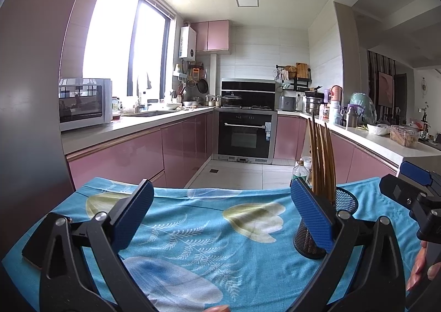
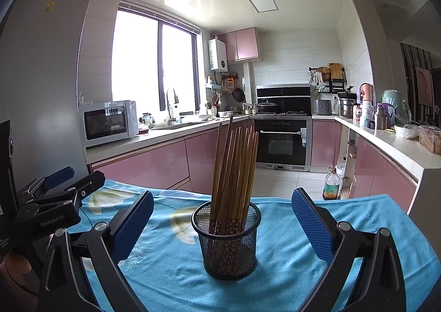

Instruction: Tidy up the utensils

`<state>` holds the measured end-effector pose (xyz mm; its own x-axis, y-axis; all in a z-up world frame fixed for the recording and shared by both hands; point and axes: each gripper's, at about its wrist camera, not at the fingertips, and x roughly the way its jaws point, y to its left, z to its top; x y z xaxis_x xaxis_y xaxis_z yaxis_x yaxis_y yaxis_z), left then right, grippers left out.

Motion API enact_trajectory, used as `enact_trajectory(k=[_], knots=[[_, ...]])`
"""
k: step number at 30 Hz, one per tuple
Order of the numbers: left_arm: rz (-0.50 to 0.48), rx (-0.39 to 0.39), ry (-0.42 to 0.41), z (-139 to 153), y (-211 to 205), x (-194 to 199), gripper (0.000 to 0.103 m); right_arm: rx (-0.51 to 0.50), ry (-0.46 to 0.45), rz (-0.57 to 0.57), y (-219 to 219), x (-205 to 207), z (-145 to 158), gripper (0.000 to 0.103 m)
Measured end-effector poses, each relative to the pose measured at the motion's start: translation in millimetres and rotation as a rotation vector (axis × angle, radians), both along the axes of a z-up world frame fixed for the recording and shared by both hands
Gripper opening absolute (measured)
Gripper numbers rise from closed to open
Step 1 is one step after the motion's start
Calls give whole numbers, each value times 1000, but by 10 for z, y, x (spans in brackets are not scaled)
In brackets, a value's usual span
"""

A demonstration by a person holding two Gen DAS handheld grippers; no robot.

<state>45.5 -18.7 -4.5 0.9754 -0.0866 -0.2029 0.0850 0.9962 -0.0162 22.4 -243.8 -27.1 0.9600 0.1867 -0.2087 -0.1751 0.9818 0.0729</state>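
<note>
We see a bundle of brown wooden chopsticks (image 2: 234,171), their lower ends patterned with small flowers, standing tilted in a black wire-mesh cup (image 2: 226,243) on the blue floral cloth (image 2: 171,265) covering the surface. Our right tool (image 2: 222,226) sits open around the cup, touching nothing; our left tool (image 1: 222,218) gapes empty beside it.

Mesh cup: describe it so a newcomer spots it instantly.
Find the blue flowered cloth covering the table. On it, between the right gripper's open fingers, stands a black mesh cup. It alone holds upright wooden chopsticks.
</note>
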Motion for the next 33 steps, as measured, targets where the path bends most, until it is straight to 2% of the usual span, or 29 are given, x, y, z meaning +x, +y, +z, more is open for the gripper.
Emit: enact_trajectory(k=[33], knots=[[7,7,-6,-4,-18,3,98,6,-6,-6,20,12,-15,97]])
